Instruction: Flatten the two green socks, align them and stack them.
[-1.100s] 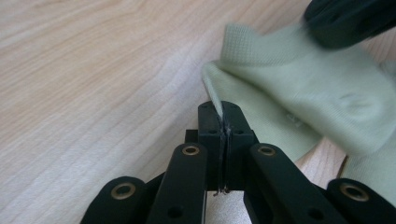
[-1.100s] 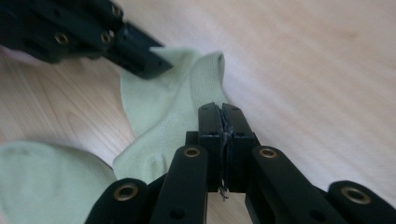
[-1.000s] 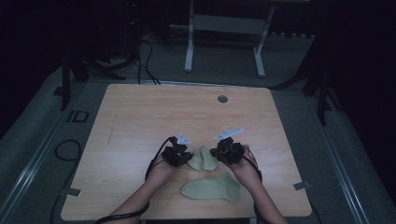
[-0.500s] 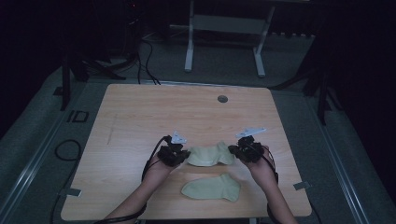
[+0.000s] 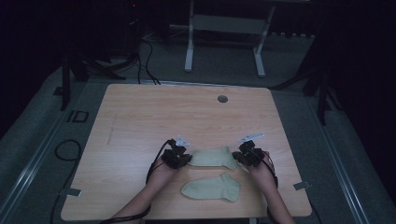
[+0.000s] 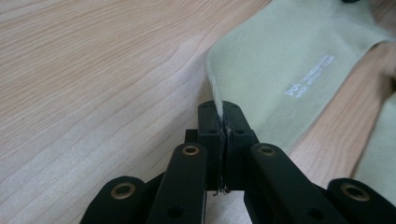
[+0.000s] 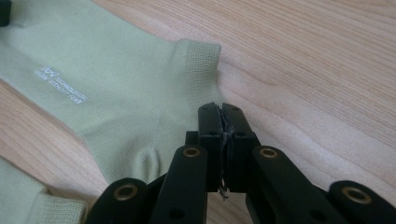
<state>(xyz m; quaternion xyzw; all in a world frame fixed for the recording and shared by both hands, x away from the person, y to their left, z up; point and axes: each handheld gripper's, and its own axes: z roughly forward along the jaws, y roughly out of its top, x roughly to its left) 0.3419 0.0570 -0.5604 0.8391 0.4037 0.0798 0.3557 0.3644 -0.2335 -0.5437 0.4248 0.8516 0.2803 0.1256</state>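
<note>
A pale green sock (image 5: 212,157) lies stretched flat on the wooden table (image 5: 140,121) between my two grippers. My left gripper (image 5: 187,158) is shut on the edge of its left end, and the fabric is pinched between the jaws (image 6: 224,116). White print shows on the sock (image 6: 289,60). My right gripper (image 5: 237,157) is shut at the sock's right end near the ribbed cuff (image 7: 201,53), gripping the fabric edge (image 7: 223,116). A second matching sock (image 5: 211,188) lies flat just nearer the person, apart from both grippers.
A round grommet hole (image 5: 222,99) sits near the table's far edge. Bare wood spreads to the left and far side. Cables (image 5: 63,149) trail on the floor at the left, and a white stand (image 5: 224,42) is beyond the table.
The two grippers have moved apart, the right one going rightward, and the bunched upper sock has been pulled out flat between them. The nearer sock has stayed put.
</note>
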